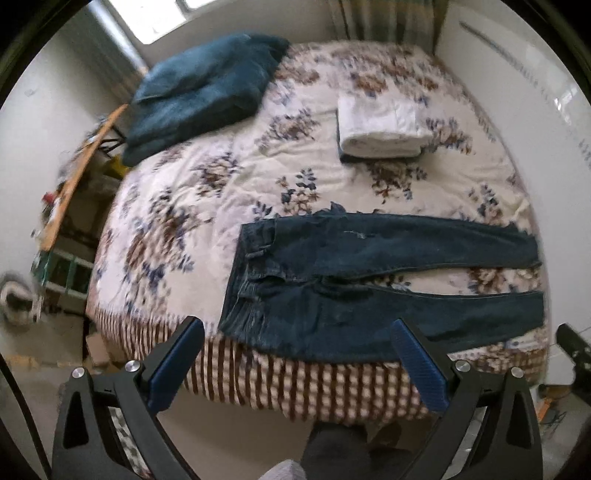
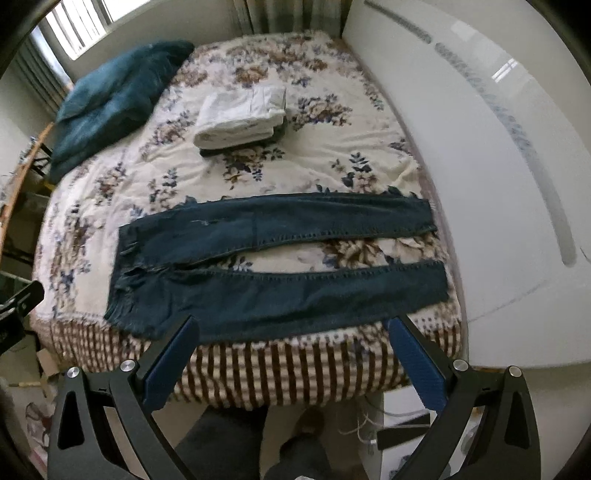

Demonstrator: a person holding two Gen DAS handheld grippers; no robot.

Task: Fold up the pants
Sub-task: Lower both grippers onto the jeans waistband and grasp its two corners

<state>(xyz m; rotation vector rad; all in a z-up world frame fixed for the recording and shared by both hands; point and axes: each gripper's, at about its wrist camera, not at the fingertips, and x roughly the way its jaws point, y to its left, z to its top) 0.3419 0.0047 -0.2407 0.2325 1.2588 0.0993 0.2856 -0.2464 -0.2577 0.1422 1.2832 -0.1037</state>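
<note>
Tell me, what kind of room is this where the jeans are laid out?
Most likely a bedroom in a home. The jeans lie flat on a bed with a floral cover, a teal blanket sits near the window, and folded white laundry rests farther back.

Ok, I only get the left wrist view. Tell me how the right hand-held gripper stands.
Observer: The right hand-held gripper is open, jaws wide apart, above the near edge of the bed, and it holds nothing.
Operator: Now report the floor below it.
Observer: A loose white cord lies on the floor, next to the person's shoe.
Operator: Check the jeans from that side.
Observer: On the jeans, a stitched seam crosses the far leg about midway along it.
</note>
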